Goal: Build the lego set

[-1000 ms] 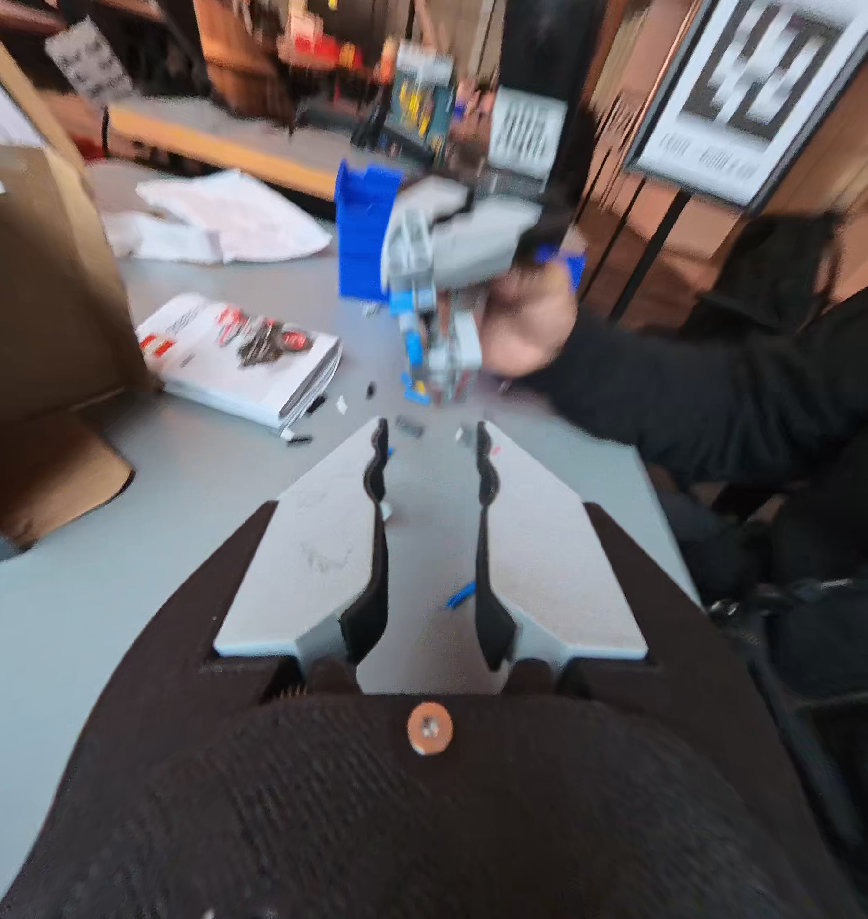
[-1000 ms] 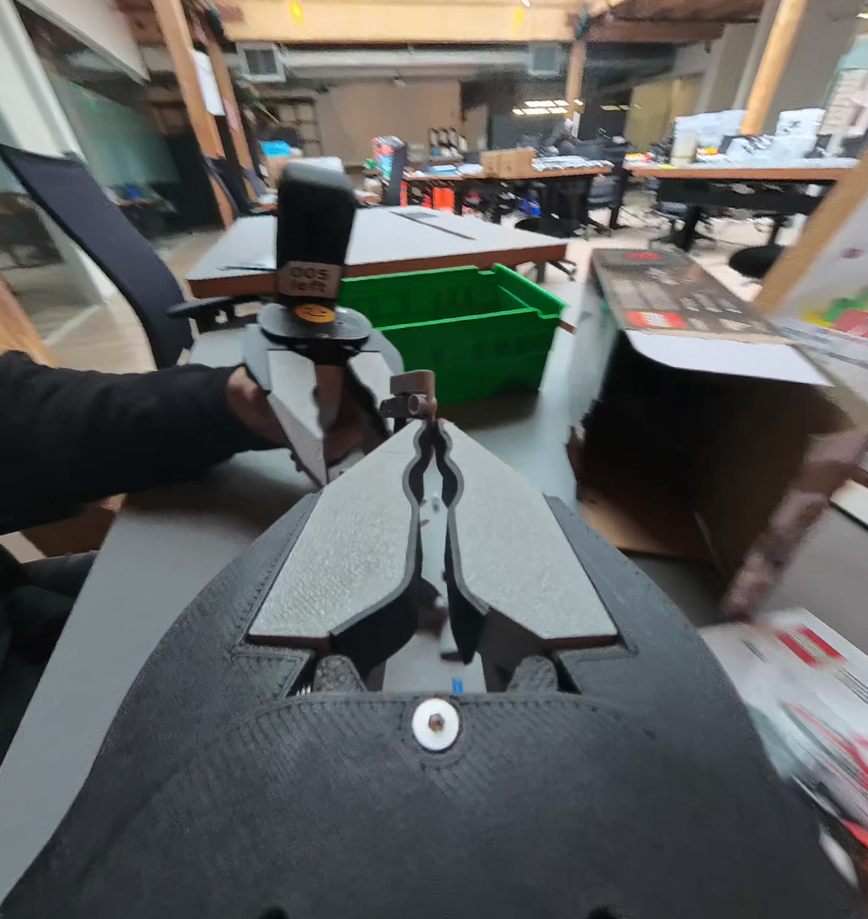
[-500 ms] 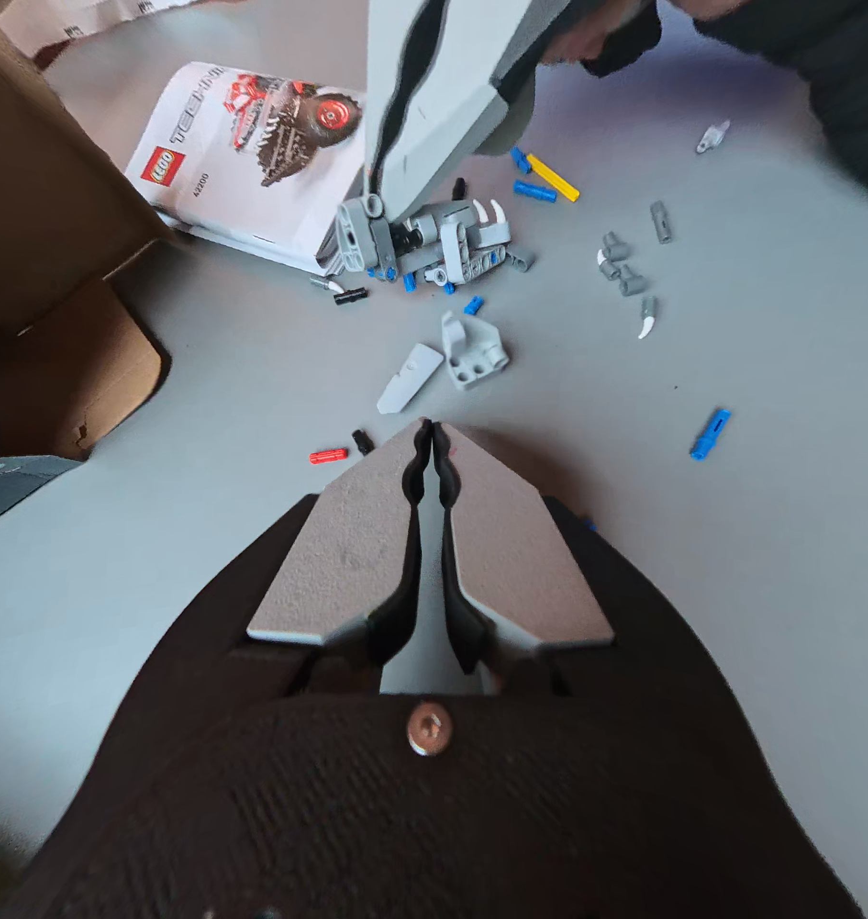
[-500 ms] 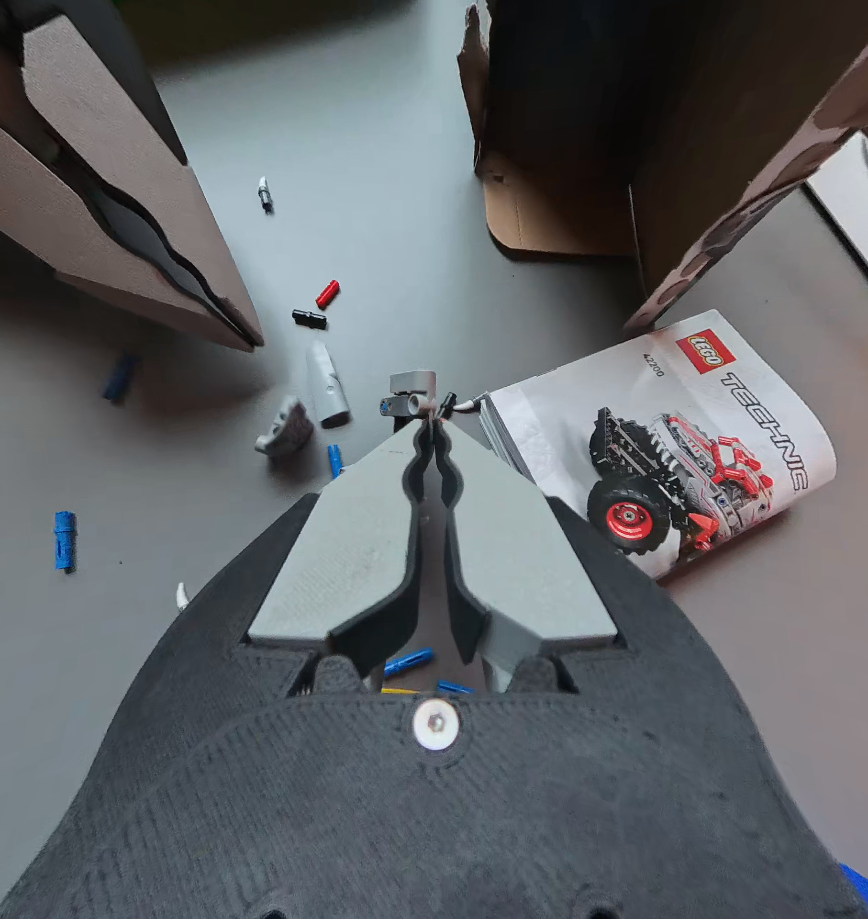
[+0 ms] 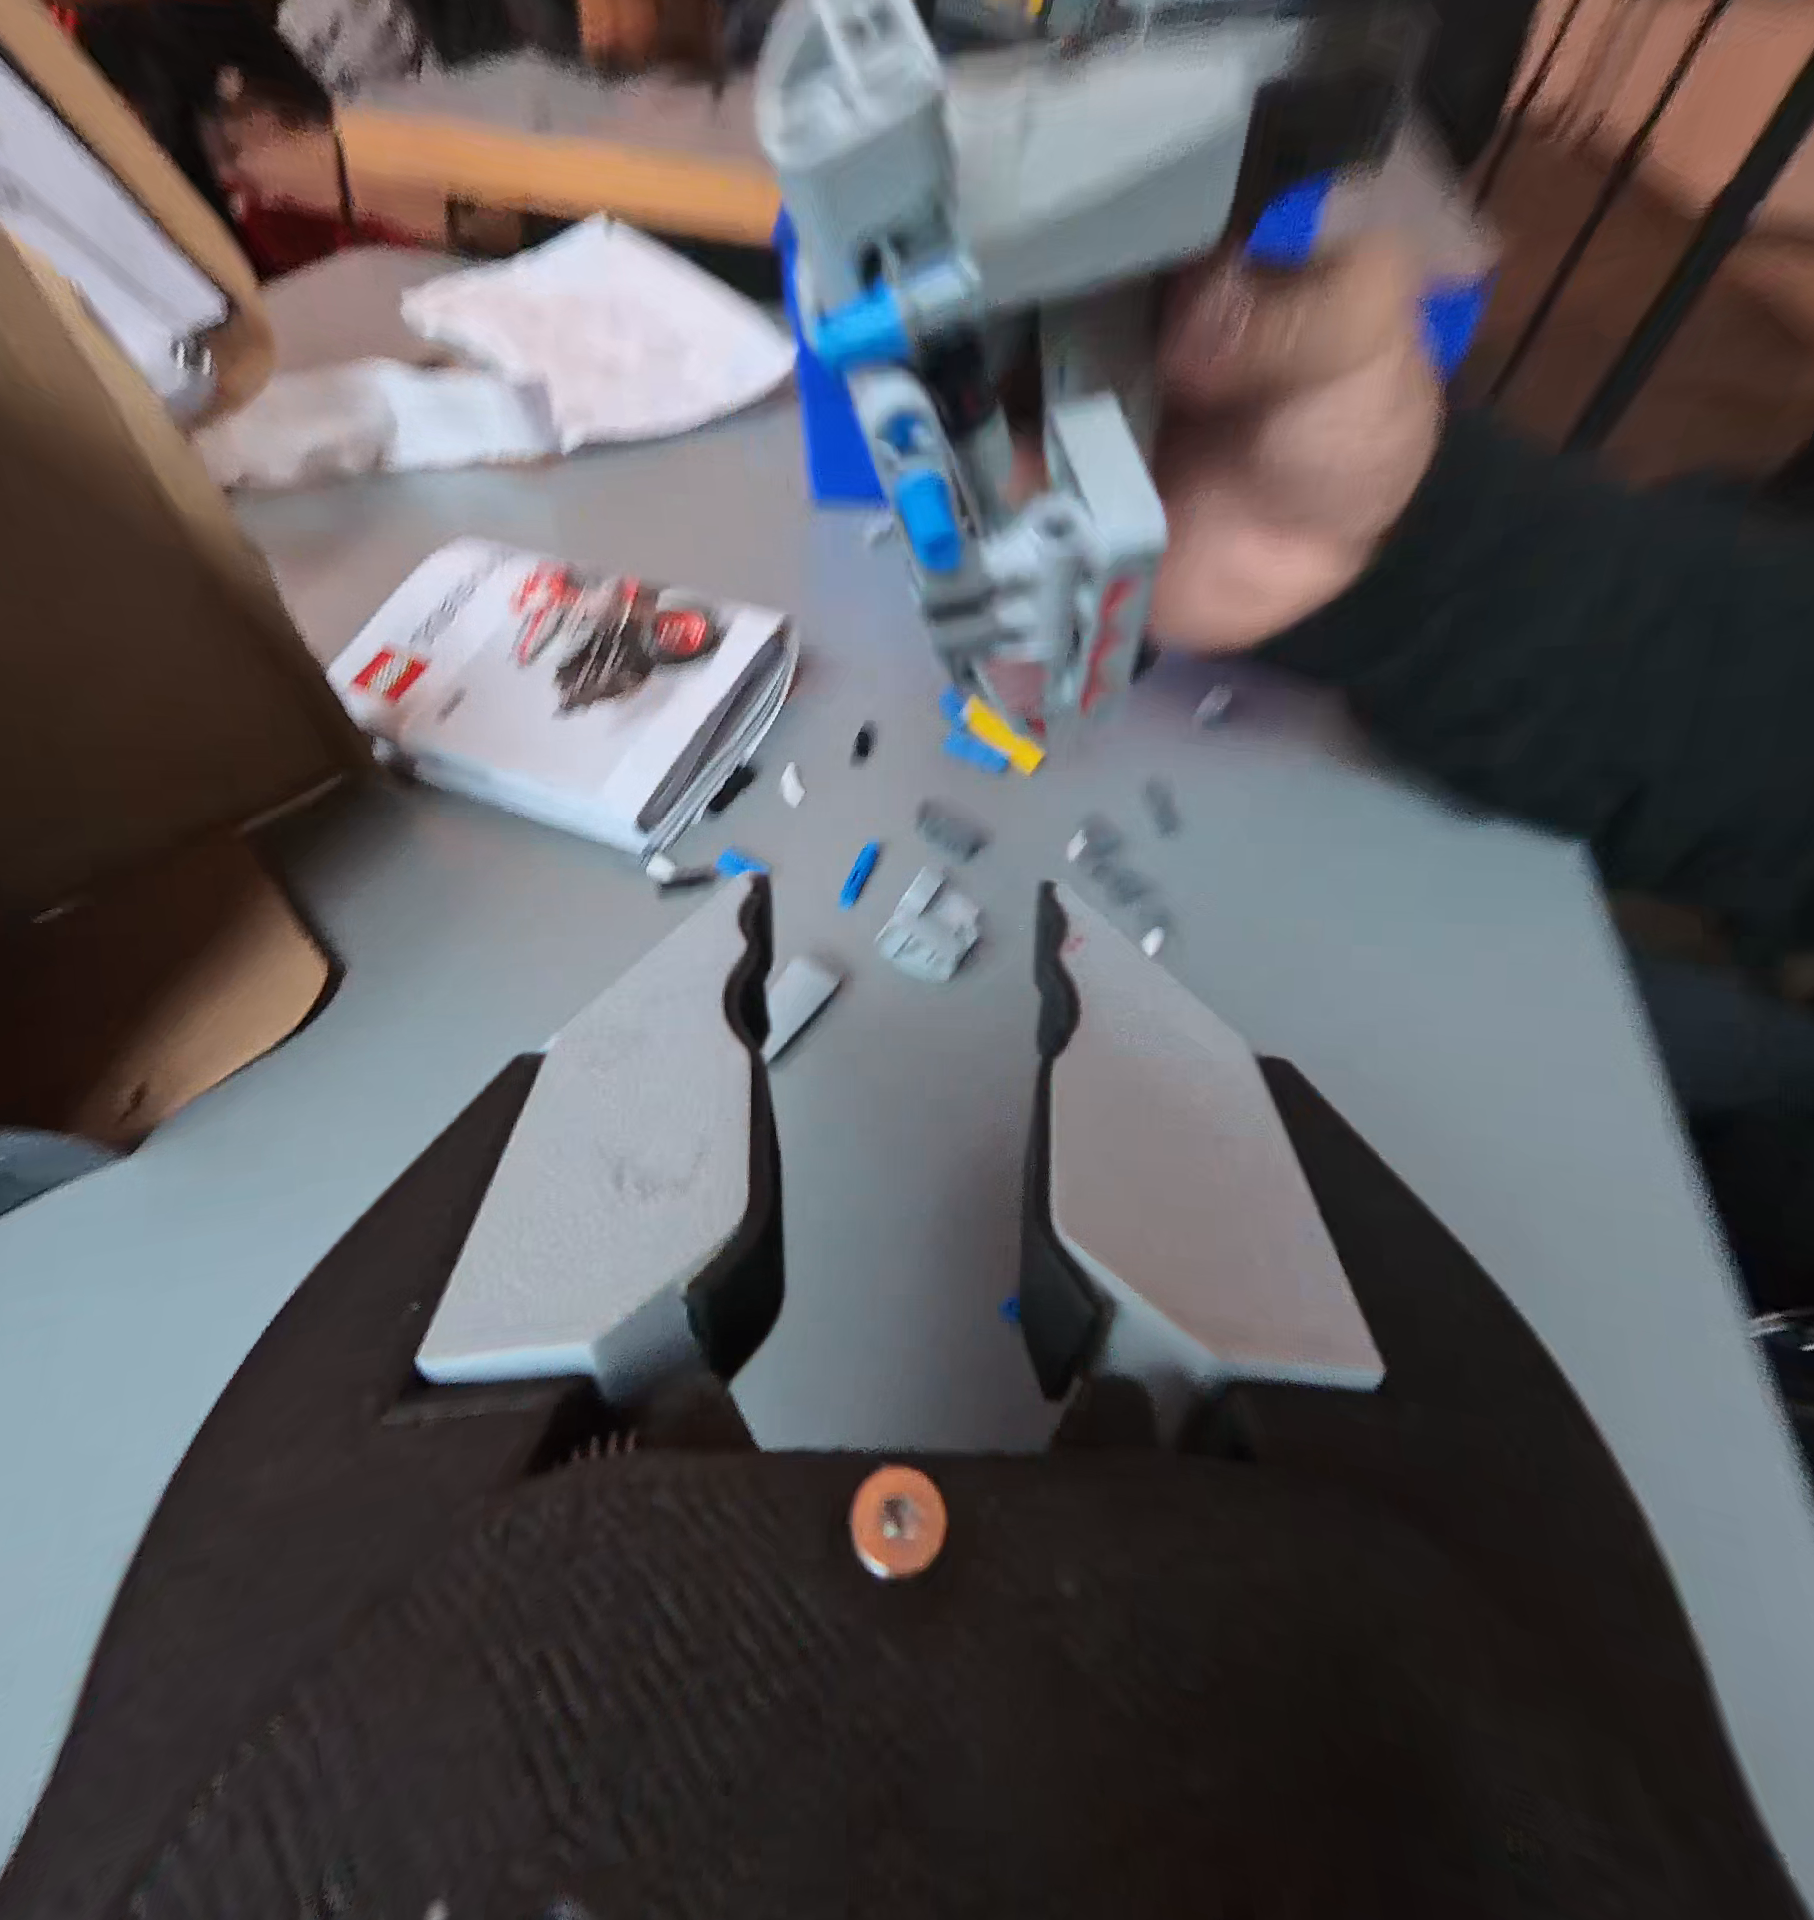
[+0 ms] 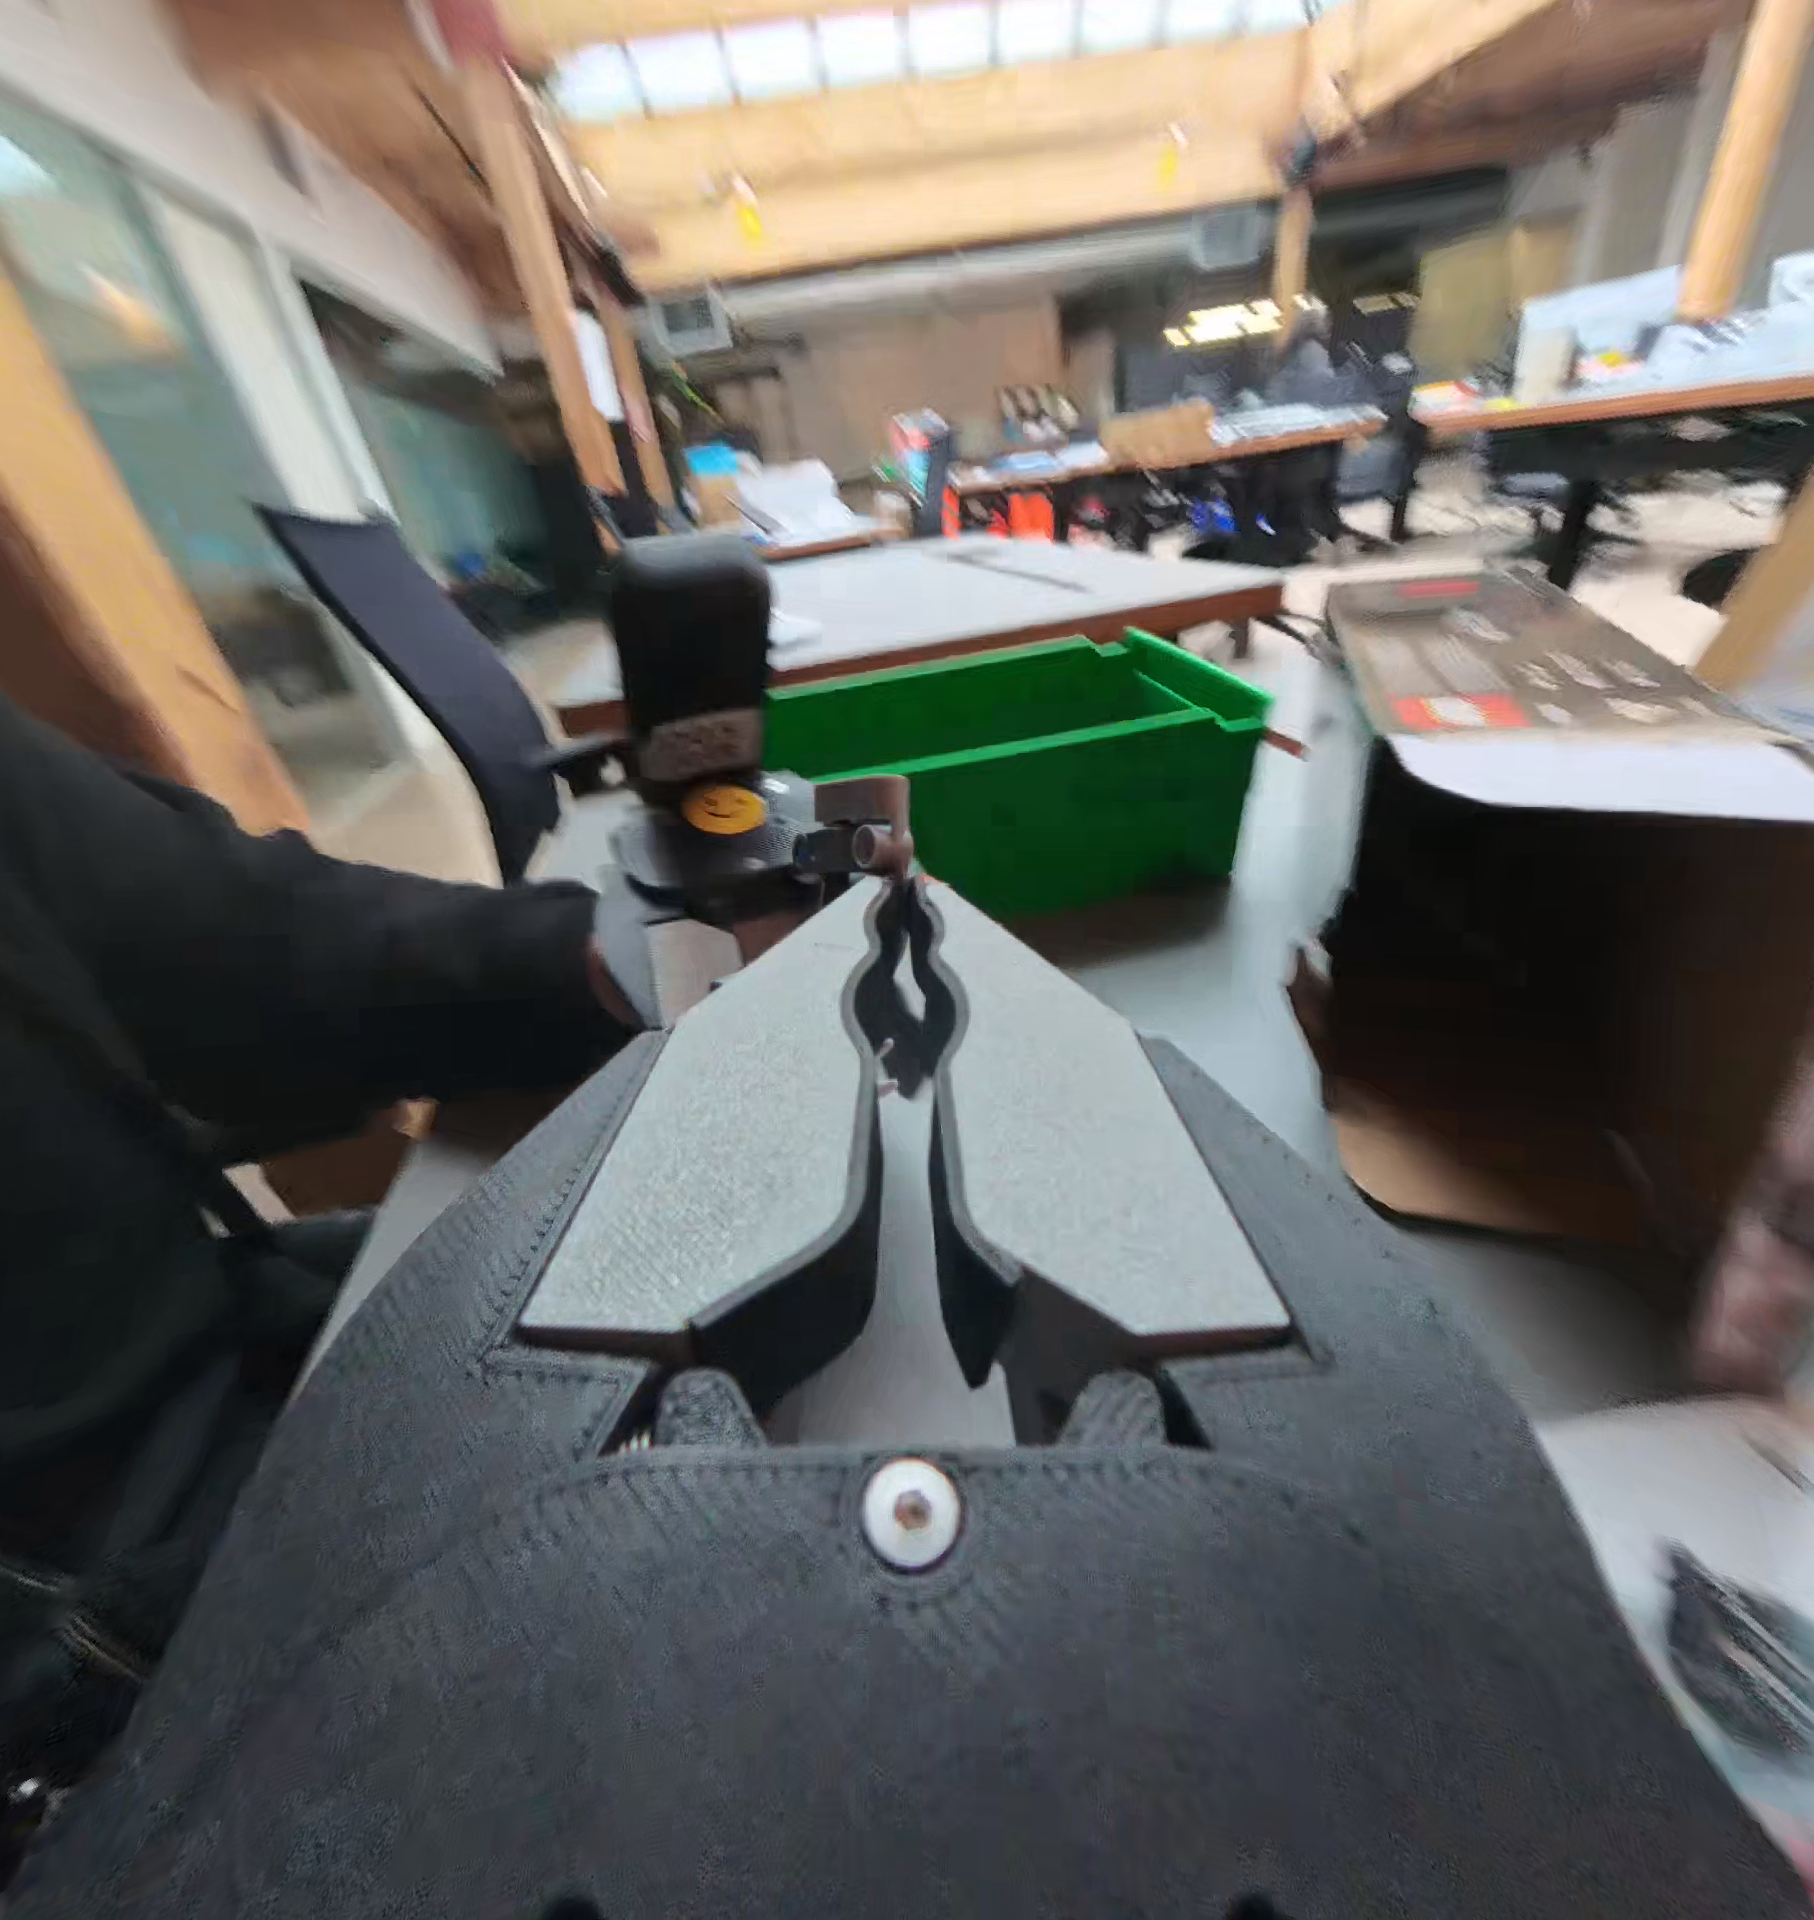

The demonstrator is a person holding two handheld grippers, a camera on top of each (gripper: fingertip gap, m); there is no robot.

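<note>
A: A grey table (image 5: 1402,1039) in an open workshop, with a cardboard box (image 5: 82,644) on the left of the left wrist view and a green bin (image 6: 1028,769) further back in the right wrist view. Where is the build?

B: The grey and blue sub-assembly (image 5: 996,499) hangs in the air above the loose pieces (image 5: 924,914), clamped in the right gripper (image 5: 1048,665), whose fingers are closed on it. In its own view the right gripper (image 6: 898,904) shows only a small grey connector (image 6: 861,831) poking past its tips.

A: And the other tool?

B: The left gripper (image 5: 898,904) has its fingers well apart and holds nothing. It is low over the table, near the scattered parts. The instruction booklet (image 5: 570,675) lies just beside them, to the left.

A: So what does the next move depend on?

B: Probably this: the assembly lies ahead of and above the open fingers, a little to the right, its long axis running roughly up and down. The left gripper seems the free one, so it would likely either rise to meet it or fetch a part from below. The blur leaves the exact tilt uncertain.
</note>
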